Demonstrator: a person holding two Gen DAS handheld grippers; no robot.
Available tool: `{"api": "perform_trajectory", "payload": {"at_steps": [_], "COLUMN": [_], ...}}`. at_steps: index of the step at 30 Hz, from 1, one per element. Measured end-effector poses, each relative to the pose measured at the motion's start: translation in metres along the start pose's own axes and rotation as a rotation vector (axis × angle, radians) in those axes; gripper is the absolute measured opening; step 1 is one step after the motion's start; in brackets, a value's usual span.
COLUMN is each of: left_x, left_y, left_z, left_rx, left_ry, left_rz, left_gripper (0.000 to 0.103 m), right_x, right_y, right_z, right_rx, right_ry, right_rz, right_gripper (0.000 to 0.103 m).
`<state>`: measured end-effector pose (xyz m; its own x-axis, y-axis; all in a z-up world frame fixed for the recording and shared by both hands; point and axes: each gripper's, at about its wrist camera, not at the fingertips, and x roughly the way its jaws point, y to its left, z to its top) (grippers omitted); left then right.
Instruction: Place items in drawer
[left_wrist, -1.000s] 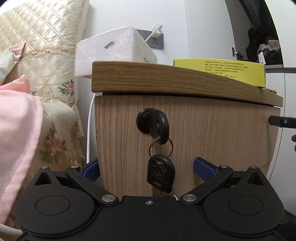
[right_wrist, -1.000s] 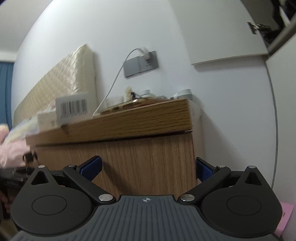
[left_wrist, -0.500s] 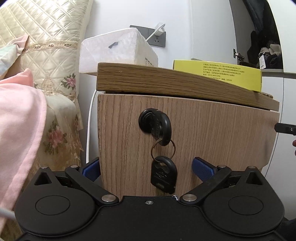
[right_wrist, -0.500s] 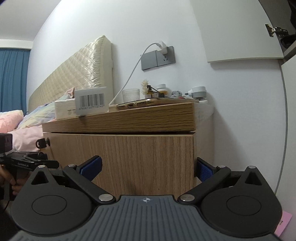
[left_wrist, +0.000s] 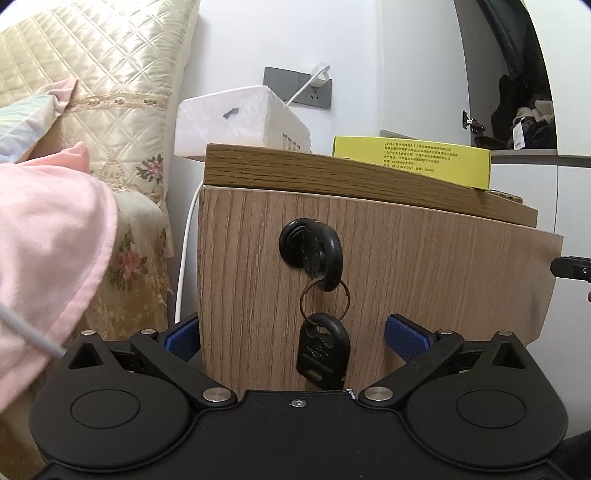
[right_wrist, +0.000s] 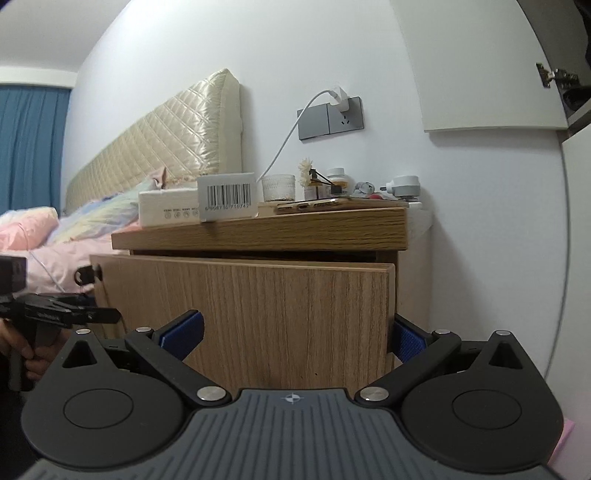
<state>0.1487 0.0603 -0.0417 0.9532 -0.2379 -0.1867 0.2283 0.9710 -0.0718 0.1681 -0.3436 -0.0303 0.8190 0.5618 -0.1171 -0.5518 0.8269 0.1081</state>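
A wooden nightstand drawer front (left_wrist: 406, 280) has a black key (left_wrist: 314, 254) in its lock, with a second key (left_wrist: 323, 350) hanging from a ring. My left gripper (left_wrist: 295, 336) is open, its blue pads straddling the drawer's left part, just below the keys. My right gripper (right_wrist: 295, 332) is open around the drawer front's (right_wrist: 280, 314) right part, its right pad (right_wrist: 406, 341) past the panel's right edge. On the top lie a yellow box (left_wrist: 413, 164), a white tissue pack (left_wrist: 240, 122) and a phone (right_wrist: 314, 205). The drawer looks slightly out from the cabinet.
A bed with pink blanket (left_wrist: 48, 236) and quilted headboard (right_wrist: 177, 136) stands left of the nightstand. A white charger cable (left_wrist: 184, 258) runs down the gap. A cup and small bottles (right_wrist: 325, 184) crowd the back of the top. White wall and wardrobe lie to the right.
Both views have shifted: the nightstand looks lower and closer. In the right wrist view a gap shows under the top, and the drawer front stands proud of the cabinet.
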Motion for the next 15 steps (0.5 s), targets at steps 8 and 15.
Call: {"api": "perform_trajectory", "payload": {"at_steps": [8,15], "left_x": [-0.017,-0.031], "left_y": [-0.006,-0.012], "left_z": [-0.003,-0.007], "left_rx": [-0.003,-0.003], "left_ry": [-0.014,-0.02], "left_rz": [0.004,0.007], "left_gripper": [0.102,0.102], "right_x": [-0.014,-0.026], "right_y": [0.009,0.018], "right_z": [-0.002,-0.004], "right_rx": [0.001,-0.008], "right_ry": [0.001,0.001], "right_rz": [-0.008,-0.015], "right_gripper": [0.103,0.103]}}
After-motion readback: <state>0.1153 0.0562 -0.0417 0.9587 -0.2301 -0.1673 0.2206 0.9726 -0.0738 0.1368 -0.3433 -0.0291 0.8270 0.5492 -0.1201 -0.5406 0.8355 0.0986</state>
